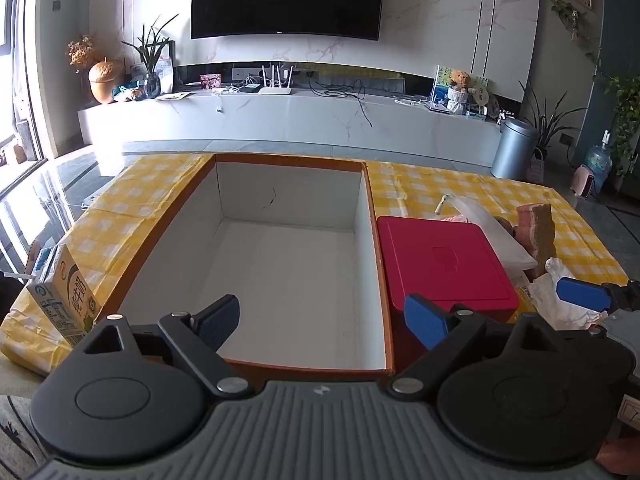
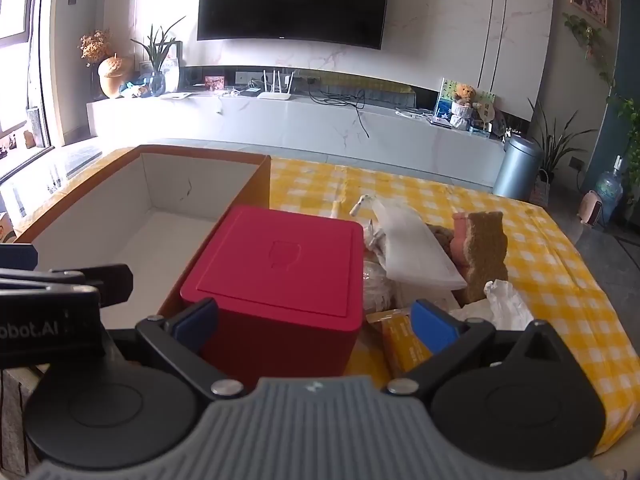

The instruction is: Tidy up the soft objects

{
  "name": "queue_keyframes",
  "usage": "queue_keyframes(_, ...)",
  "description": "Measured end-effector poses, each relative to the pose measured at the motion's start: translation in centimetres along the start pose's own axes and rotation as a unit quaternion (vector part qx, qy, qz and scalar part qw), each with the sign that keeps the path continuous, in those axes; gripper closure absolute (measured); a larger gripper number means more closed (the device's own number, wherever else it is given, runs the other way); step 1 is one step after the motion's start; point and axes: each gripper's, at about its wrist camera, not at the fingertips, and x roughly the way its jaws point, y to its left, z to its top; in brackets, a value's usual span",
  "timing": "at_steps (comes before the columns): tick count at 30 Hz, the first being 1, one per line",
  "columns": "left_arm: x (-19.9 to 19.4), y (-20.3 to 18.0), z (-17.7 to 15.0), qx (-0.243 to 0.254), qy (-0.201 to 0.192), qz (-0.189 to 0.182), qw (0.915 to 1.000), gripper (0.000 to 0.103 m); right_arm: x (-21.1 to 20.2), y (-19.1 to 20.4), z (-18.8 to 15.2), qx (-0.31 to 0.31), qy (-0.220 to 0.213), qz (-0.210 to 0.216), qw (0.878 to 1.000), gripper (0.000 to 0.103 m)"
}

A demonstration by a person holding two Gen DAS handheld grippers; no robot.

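My left gripper (image 1: 322, 322) hangs spread over the white-lined box (image 1: 288, 256) and my right gripper (image 2: 316, 326) gapes around the red bin (image 2: 280, 276), while the sponge (image 2: 486, 252) and tissue (image 2: 506, 304) (crumpled) sit right of it on the desk (image 2: 540, 264).

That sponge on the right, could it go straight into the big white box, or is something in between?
The red box stands between the sponge and the open carton, so the right claw would probably lift it over.
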Motion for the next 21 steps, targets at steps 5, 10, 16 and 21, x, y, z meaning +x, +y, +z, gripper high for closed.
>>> queue_keyframes(5, 0.16, 0.17, -0.12, -0.001, 0.005, 0.001, 1.0, 0.0, 0.14, 0.17, -0.04, -0.004, 0.002, -0.003, 1.0, 0.003)
queue_keyframes(10, 0.2, 0.27, -0.13, -0.002, 0.007, 0.0, 1.0, 0.0, 0.24, 0.21, -0.04, -0.004, 0.005, -0.004, 1.0, 0.003)
queue_keyframes(16, 0.2, 0.31, -0.13, -0.002, 0.009, 0.001, 1.0, 0.0, 0.25, 0.21, -0.09, -0.004, 0.006, -0.004, 1.0, 0.003)
queue_keyframes(21, 0.24, 0.31, -0.12, -0.003, 0.008, 0.001, 1.0, 0.0, 0.31, 0.22, -0.08, -0.004, 0.006, -0.005, 1.0, 0.003)
